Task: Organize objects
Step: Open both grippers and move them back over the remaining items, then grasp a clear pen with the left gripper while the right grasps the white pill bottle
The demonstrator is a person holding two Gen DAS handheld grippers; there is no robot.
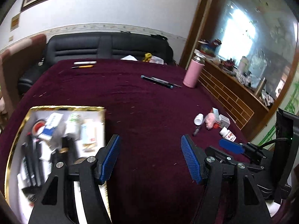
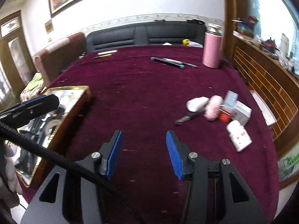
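Now both claws hang empty over the desk [image 2: 142,85], which is draped in a dark maroon cloth. The left claw [image 1: 150,156] stands wide, just beside the gold-rimmed open box [image 1: 56,108] already holding packets and dark tools; the right claw [image 2: 143,154] is also spread wide and points toward the loose pile to its right.

That pile is likely the next job: a white plastic bottle lying on its side [image 2: 198,103], a fluffy pink roller [image 2: 214,108], small white and red cartons [image 2: 237,110], a second white bottle with red print [image 2: 239,135] and a short dark stick-like tool [image 2: 188,117]. They touch or overlap, so take an outer piece first, perhaps the printed bottle, gripping across its body so it cannot roll.

Farther off lie a blue-capped dark pen bundle [image 2: 168,60], a tall pink tumbler [image 2: 213,49] and a white marker with a yellow pencil [image 2: 106,53]. The left gripper's cable crosses the right view.
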